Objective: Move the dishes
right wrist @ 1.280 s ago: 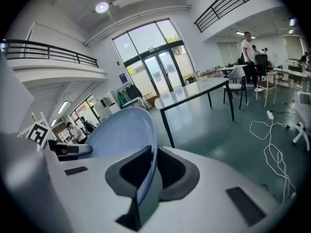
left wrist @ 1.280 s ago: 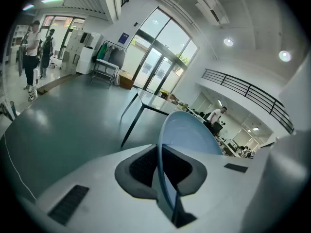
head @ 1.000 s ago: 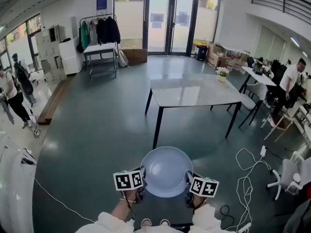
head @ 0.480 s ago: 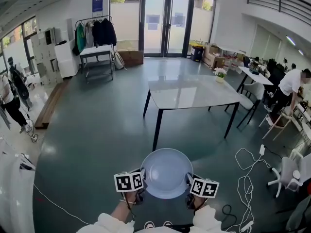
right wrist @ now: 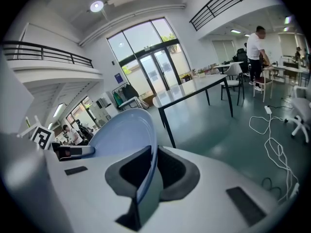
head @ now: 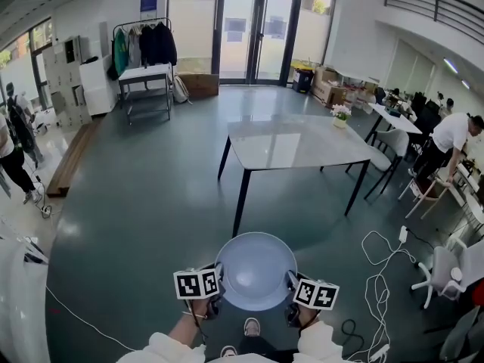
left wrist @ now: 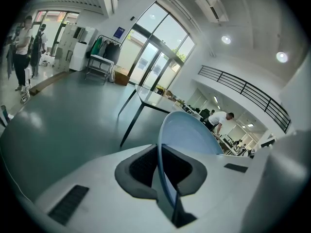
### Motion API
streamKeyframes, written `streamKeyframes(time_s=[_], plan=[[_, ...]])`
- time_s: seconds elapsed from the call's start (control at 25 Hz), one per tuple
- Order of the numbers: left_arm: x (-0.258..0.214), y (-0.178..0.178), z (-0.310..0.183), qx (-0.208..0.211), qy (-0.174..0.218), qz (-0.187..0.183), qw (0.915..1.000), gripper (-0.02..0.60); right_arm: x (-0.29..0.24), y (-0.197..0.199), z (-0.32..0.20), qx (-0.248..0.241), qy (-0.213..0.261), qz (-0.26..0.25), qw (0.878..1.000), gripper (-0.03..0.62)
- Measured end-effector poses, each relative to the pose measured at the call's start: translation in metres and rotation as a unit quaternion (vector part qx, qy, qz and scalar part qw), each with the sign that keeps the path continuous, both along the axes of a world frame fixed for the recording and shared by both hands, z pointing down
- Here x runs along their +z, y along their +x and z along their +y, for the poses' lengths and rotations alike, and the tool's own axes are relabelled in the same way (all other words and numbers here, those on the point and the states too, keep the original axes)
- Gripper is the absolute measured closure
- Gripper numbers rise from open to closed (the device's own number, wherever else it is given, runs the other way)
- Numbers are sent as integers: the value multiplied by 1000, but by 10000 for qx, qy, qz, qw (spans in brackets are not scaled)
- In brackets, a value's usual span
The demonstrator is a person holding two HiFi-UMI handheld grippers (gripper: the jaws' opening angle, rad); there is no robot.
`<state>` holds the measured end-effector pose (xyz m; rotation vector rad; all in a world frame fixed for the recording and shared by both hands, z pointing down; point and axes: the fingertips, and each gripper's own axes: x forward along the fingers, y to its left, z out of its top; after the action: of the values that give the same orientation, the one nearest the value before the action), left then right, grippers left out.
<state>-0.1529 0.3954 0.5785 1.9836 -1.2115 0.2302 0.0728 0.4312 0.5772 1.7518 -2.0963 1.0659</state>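
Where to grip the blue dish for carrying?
Its thin rim, at opposite sides, from left and right, as the left gripper and right gripper clamp the blue dish now. It's wide and shallow; one edge grip would likely tip it.

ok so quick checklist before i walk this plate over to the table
1. Left gripper shut on the plate rim: ok
2. Right gripper shut on the opposite rim: ok
3. Plate empty: ok
4. Free space on the table top: ok
5. Cables lie right of the path: ok
6. Grip firm enough for walking: cannot tell
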Motion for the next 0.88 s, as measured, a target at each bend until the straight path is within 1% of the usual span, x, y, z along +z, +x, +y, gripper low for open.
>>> streamKeyframes(time_s=[0.28,0.6,0.72,0.88], plan=[[10,10,-33,23,-75,-51,10000,560,12,10,-32,70,-70,-170,9998,505],[1,26,-95,-21,-12,-65,10000,561,6,27,-96,62,-45,-223,9997,505],[-2,38,-120,-28,-20,-48,10000,560,0,39,-124,53,-42,-201,9998,505],[5,62,-153,-76,-77,6,9999,561,4,64,-158,38,-90,-203,9997,507]])
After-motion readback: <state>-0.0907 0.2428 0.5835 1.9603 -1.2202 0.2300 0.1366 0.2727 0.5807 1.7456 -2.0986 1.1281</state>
